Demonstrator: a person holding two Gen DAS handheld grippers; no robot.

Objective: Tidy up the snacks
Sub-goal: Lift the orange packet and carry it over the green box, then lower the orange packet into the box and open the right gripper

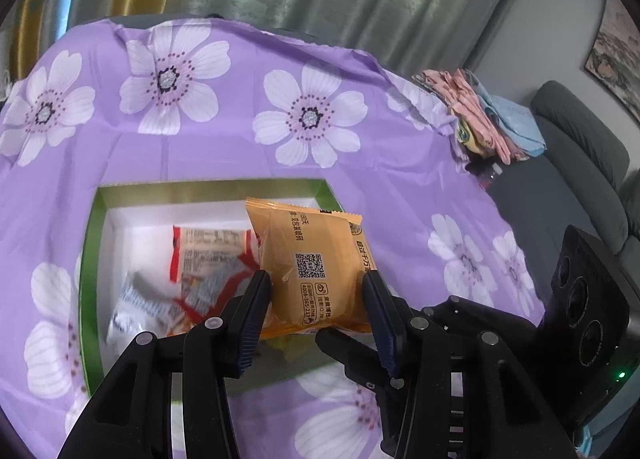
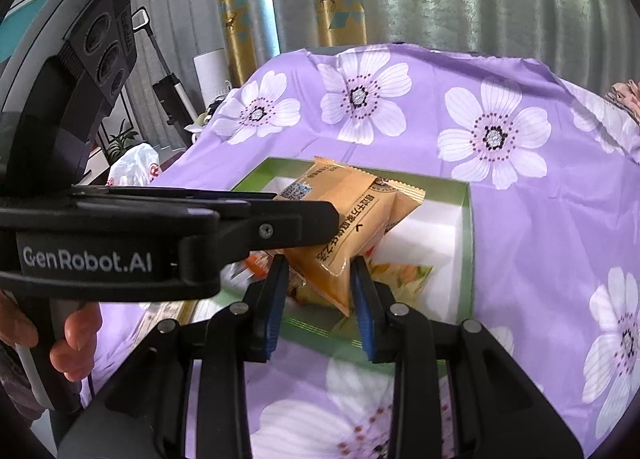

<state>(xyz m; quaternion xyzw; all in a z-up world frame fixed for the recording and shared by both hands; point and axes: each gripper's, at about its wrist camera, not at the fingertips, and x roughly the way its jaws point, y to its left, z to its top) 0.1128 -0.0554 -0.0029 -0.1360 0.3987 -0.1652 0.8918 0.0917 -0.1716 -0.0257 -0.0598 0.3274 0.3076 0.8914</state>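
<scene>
An orange snack packet [image 1: 316,263] sits between the fingers of my left gripper [image 1: 316,279], which is shut on it and holds it over the green-rimmed white box [image 1: 90,243]. A red-and-white snack packet [image 1: 208,259] and a silver-white one [image 1: 136,307] lie inside the box. In the right wrist view the same orange packet [image 2: 344,215] hangs over the box [image 2: 466,243] with the left gripper's body [image 2: 160,235] crossing from the left. My right gripper [image 2: 320,279] is open just in front of the packet's lower corner, its pads on either side; whether they touch it I cannot tell.
A purple cloth with white flowers [image 1: 280,119] covers the table. Folded pink and blue cloths [image 1: 492,115] lie at its far right edge, beside a grey sofa [image 1: 580,163]. A white plastic bag [image 2: 134,169] and a vacuum [image 2: 168,91] stand left of the table. Curtains hang behind.
</scene>
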